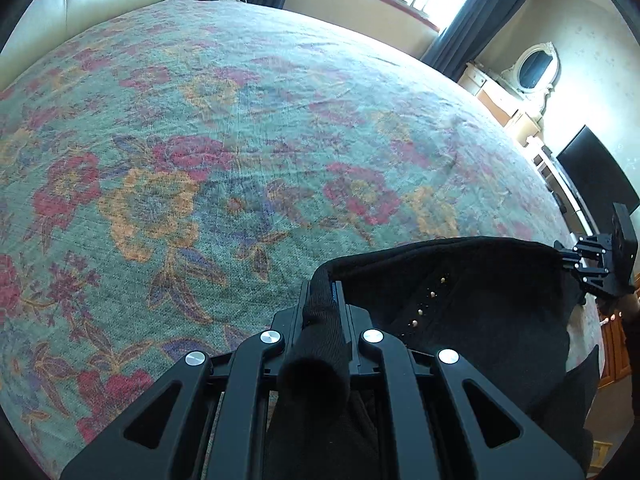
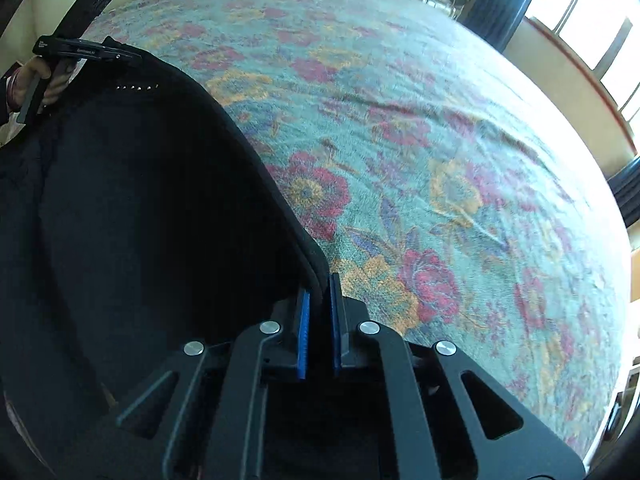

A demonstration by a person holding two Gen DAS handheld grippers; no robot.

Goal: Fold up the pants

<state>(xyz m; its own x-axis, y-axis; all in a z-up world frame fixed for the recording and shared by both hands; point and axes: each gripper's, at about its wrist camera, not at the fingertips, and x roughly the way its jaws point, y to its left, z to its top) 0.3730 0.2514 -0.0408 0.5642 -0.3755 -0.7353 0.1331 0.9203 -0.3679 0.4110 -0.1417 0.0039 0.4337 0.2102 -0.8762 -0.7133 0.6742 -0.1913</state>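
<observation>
The black pants hang stretched between my two grippers above a floral bed cover. My left gripper is shut on one end of the top edge, with black cloth bunched between its fingers. My right gripper is shut on the other end of that edge; the cloth runs between its blue pads. A row of small pale studs shows on the cloth. Each gripper shows in the other's view: the right one and the left one.
The bed cover fills most of both views. A cream headboard stands at the far side. Windows with dark curtains, a dresser with an oval mirror and a dark screen lie beyond the bed.
</observation>
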